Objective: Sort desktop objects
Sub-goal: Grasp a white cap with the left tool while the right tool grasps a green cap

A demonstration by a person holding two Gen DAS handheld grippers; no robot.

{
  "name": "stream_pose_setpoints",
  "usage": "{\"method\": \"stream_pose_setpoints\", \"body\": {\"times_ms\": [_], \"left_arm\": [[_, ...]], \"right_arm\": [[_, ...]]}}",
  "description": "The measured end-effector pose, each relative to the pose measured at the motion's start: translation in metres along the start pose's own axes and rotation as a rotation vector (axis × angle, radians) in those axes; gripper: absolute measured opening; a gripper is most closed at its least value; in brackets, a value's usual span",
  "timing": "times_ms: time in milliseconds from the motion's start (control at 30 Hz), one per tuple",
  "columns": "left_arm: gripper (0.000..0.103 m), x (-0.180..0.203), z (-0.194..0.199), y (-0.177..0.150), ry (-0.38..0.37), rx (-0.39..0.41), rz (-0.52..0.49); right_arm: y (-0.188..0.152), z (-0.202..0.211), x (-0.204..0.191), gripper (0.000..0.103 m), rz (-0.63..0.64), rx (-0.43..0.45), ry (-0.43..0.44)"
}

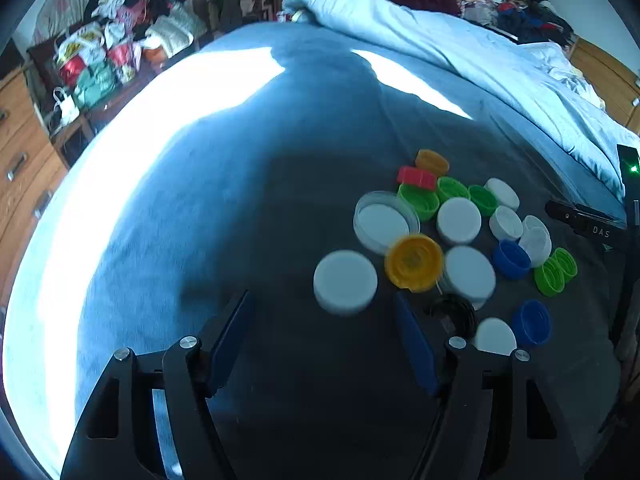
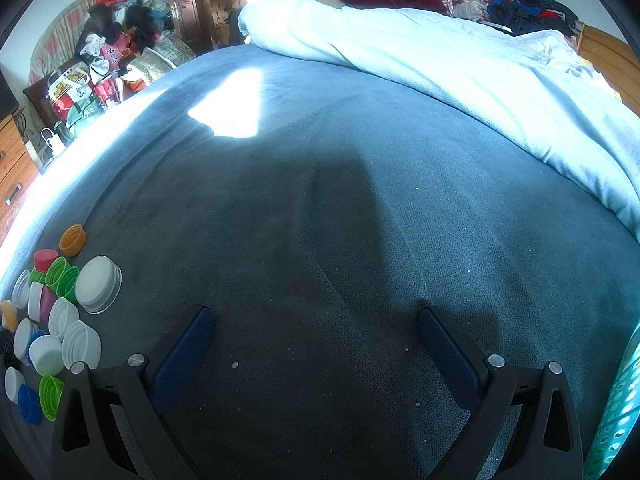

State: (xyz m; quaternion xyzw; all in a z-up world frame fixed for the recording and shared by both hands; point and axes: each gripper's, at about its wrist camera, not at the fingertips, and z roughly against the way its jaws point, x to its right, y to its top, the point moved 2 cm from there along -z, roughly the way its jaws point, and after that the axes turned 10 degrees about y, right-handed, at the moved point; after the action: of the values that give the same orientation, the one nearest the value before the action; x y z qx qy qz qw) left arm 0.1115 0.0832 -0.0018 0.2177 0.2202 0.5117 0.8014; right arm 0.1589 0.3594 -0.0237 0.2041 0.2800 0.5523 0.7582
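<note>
A pile of bottle caps lies on a grey-blue blanket (image 1: 180,200). In the left wrist view I see a large white cap (image 1: 345,282), a yellow cap (image 1: 414,263), a clear round lid (image 1: 384,222), a red cap (image 1: 417,177), several green caps, blue caps (image 1: 532,322) and a black cap (image 1: 454,314). My left gripper (image 1: 324,308) is open and empty, just short of the large white cap. My right gripper (image 2: 314,320) is open and empty over bare blanket. The cap pile shows at the far left of the right wrist view, with a ribbed white cap (image 2: 98,284).
A rolled light-blue duvet (image 2: 440,60) lies across the far side of the bed. A teal perforated basket (image 2: 616,412) stands at the right edge. Wooden drawers (image 1: 20,152) and bags of clutter stand to the left. The other gripper's black body (image 1: 592,224) sits right of the caps.
</note>
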Motion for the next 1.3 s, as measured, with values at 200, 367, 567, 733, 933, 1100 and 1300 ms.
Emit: {"method": "stream_pose_setpoints", "body": {"times_ms": [200, 367, 567, 733, 933, 1100, 1300], "left_arm": [[0.031, 0.0, -0.001, 0.004, -0.03, 0.021, -0.009], [0.026, -0.014, 0.015, 0.003, -0.032, 0.052, 0.069], [0.027, -0.032, 0.031, -0.004, -0.054, 0.054, 0.13], [0.027, -0.027, 0.033, -0.007, -0.093, 0.032, 0.151], [0.027, -0.022, 0.051, -0.002, -0.129, 0.069, 0.143], [0.027, -0.022, 0.055, 0.0, -0.138, 0.071, 0.14], [0.027, -0.021, 0.053, 0.002, -0.148, 0.072, 0.146]], "right_arm": [[-0.002, 0.0, 0.001, 0.103, -0.003, -0.005, 0.0], [-0.003, -0.003, 0.001, 0.103, -0.001, -0.007, -0.005], [-0.002, -0.003, 0.001, 0.103, 0.006, -0.013, -0.022], [0.008, -0.005, 0.002, 0.103, -0.013, -0.067, -0.007], [-0.031, 0.065, -0.041, 0.072, 0.151, -0.013, 0.162], [-0.061, 0.071, -0.092, 0.069, 0.354, -0.043, 0.247], [-0.051, 0.042, -0.107, 0.058, 0.385, -0.068, 0.279]]}}
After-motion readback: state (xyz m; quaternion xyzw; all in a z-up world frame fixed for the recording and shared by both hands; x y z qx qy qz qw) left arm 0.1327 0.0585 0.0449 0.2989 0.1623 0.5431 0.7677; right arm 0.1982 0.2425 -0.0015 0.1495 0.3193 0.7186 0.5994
